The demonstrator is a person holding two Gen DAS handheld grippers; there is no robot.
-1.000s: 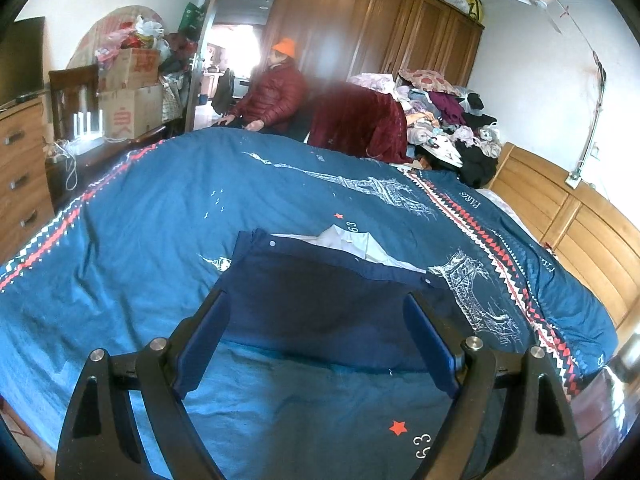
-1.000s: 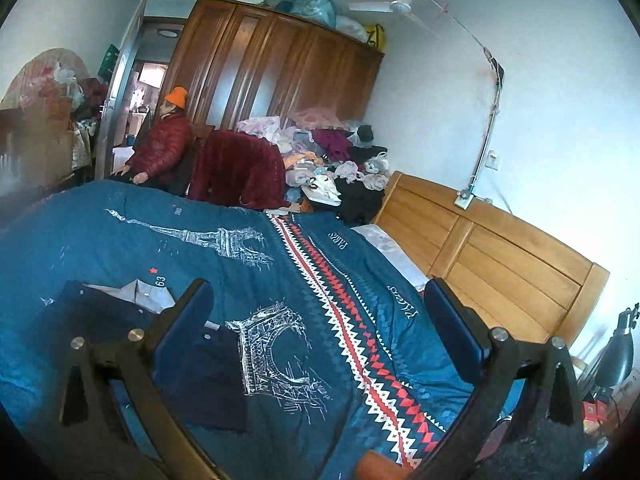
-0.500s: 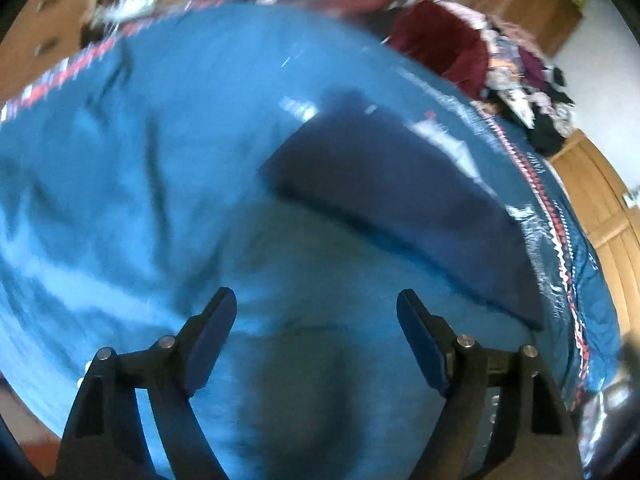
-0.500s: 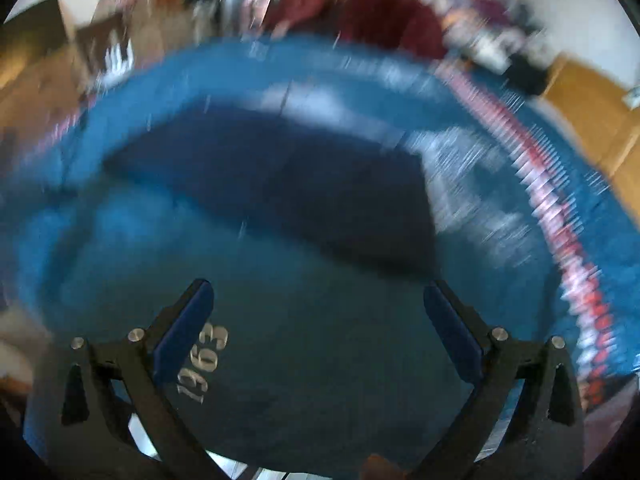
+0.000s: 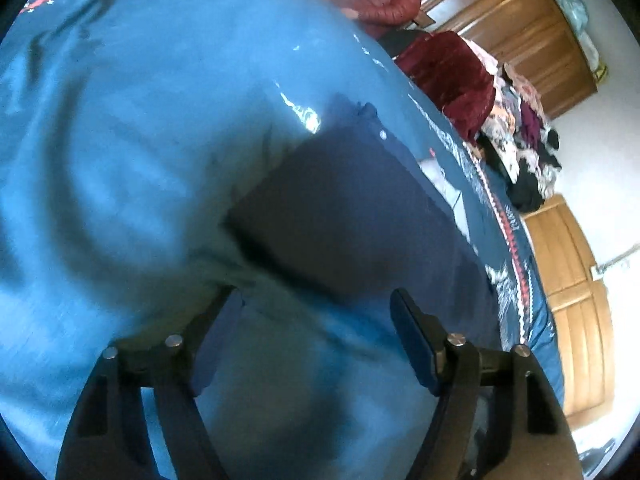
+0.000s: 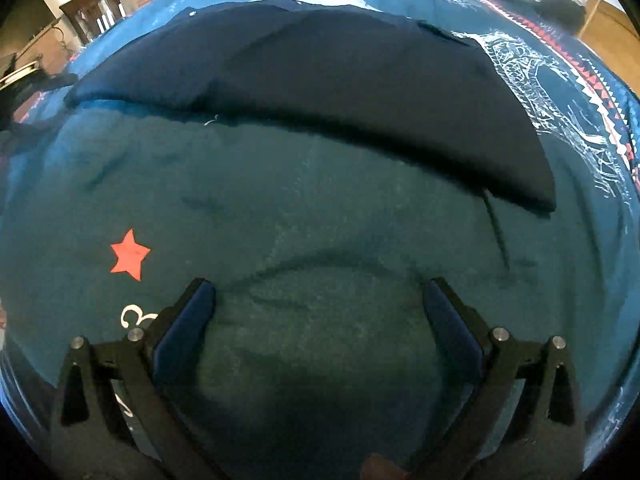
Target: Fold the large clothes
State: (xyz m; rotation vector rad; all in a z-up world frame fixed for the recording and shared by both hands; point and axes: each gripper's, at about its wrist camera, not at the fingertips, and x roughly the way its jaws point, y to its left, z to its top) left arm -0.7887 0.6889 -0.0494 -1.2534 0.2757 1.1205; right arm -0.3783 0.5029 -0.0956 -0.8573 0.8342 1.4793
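Garment (image 6: pixel 360 92): soft, limp, folded mid-bed (image 6: pixel 320 240); best pinched at near corners.
Left gripper (image 5: pixel 316 316): spread, empty.
Right gripper (image 6: pixel 318 304): spread, empty.

One folded navy garment (image 6: pixel 320 92) lay on one blue bedspread (image 6: pixel 320 240). Two grippers were in view, the left gripper (image 5: pixel 318 312) and the right gripper (image 6: pixel 319 300), each with two blue-padded fingers set wide apart. One red star (image 6: pixel 129 255) marked the near left. One seated person (image 5: pixel 390 0) and one wooden wardrobe (image 5: pixel 520 20) stood far off.
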